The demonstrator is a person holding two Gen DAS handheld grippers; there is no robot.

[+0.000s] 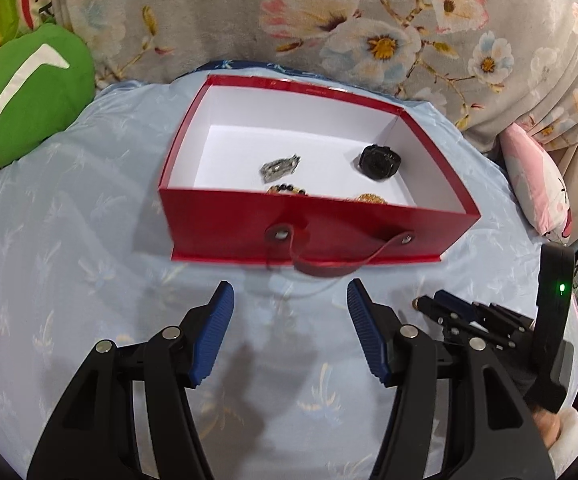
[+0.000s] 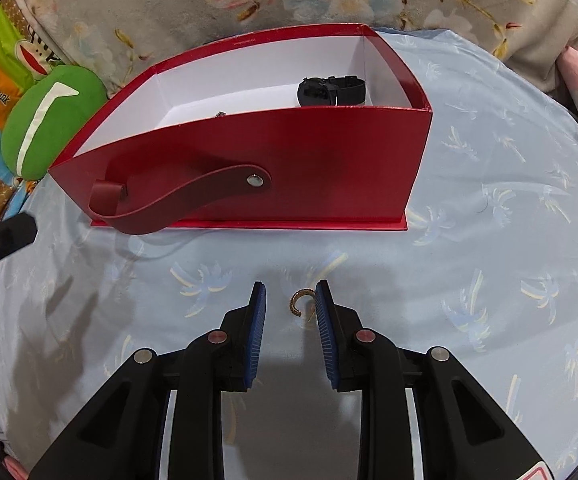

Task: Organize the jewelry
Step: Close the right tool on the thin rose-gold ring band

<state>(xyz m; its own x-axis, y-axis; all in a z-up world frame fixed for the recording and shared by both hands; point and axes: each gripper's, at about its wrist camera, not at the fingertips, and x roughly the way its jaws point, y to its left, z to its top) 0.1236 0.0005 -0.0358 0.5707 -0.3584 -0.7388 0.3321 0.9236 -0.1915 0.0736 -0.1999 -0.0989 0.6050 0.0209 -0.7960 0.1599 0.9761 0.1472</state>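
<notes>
A red box point(image 1: 317, 228) with a white inside and a red strap handle point(image 1: 329, 266) stands on the pale blue cloth. In it lie a black watch point(image 1: 379, 162), a silver watch point(image 1: 279, 168), and beaded pieces point(image 1: 287, 190) half hidden by the front wall. My left gripper point(image 1: 289, 320) is open and empty just in front of the box. My right gripper point(image 2: 291, 308) is open, its fingers on either side of a small gold ring point(image 2: 299, 302) lying on the cloth. The box point(image 2: 289, 160) and black watch point(image 2: 331, 90) also show in the right wrist view.
A green cushion point(image 1: 25, 92) lies at the left, a pink cushion point(image 1: 537, 184) at the right. A floral blanket point(image 1: 329, 20) rises behind the box. The right gripper's body point(image 1: 489, 320) shows at the right of the left wrist view.
</notes>
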